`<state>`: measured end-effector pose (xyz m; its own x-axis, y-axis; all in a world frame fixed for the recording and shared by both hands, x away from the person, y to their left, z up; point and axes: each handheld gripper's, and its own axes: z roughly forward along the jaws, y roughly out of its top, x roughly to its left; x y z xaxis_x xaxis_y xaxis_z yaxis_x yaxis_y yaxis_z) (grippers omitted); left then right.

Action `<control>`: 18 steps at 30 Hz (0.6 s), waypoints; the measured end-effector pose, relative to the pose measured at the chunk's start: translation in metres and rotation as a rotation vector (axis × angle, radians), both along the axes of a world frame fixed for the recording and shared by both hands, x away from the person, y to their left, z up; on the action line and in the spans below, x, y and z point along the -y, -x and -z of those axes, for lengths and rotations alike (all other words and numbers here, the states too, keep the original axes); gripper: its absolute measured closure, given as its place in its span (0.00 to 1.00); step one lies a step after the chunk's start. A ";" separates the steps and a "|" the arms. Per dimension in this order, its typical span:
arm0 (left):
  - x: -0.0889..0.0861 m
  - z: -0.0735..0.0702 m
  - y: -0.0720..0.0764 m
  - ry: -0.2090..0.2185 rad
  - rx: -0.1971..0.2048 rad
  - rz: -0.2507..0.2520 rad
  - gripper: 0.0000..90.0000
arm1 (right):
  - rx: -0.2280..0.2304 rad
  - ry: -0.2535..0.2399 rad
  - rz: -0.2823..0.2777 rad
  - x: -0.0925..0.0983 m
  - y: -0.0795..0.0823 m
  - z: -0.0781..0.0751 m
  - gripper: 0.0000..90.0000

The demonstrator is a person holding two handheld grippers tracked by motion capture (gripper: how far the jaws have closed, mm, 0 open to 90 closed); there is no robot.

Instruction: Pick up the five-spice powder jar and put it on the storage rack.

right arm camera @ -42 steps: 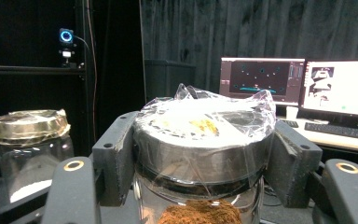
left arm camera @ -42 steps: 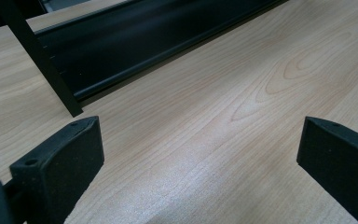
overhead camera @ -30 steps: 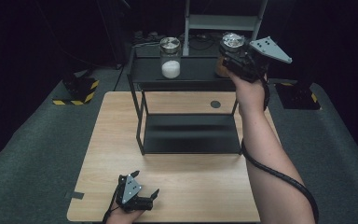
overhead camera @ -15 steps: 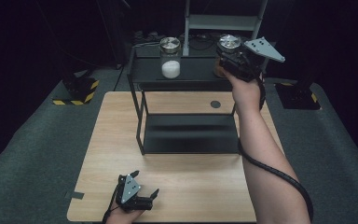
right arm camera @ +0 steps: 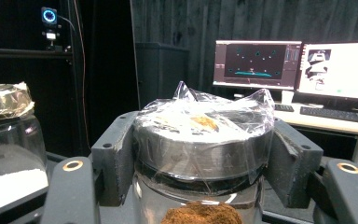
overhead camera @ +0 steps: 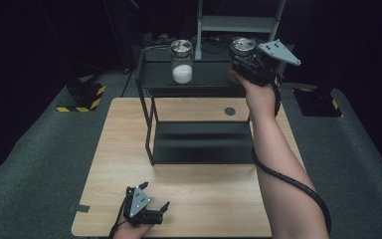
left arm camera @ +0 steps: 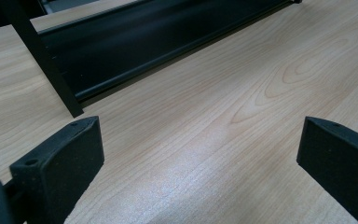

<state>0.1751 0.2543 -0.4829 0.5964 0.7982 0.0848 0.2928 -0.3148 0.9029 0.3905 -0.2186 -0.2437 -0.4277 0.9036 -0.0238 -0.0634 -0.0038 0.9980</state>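
I'm working in a lab set up for recording, not anyone's home. Past my right gripper (right arm camera: 200, 154) two lit computer monitors (right arm camera: 298, 67) stand on a desk with a keyboard (right arm camera: 338, 114). Up to its left a small camera with a glowing blue ring (right arm camera: 49, 16) sits mounted. Black walls surround the wooden table (overhead camera: 129, 149), and yellow-black hazard-striped bases (overhead camera: 82, 97) rest on the grey floor.

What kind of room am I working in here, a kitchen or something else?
Most likely a lab or recording studio, not a kitchen: black walls surround a bare wooden table, computer monitors glow on a desk behind, and yellow-black striped stands sit on the grey floor.
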 end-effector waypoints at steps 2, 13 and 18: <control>0.000 0.000 0.000 0.002 0.000 0.000 0.01 | -0.001 0.001 -0.001 0.000 0.000 0.000 0.37; 0.001 0.000 0.000 -0.004 0.000 0.001 0.01 | -0.023 -0.013 -0.008 0.002 0.002 -0.005 0.27; 0.001 0.000 0.000 -0.007 0.001 0.001 0.01 | -0.040 -0.021 0.011 -0.001 0.004 -0.006 0.08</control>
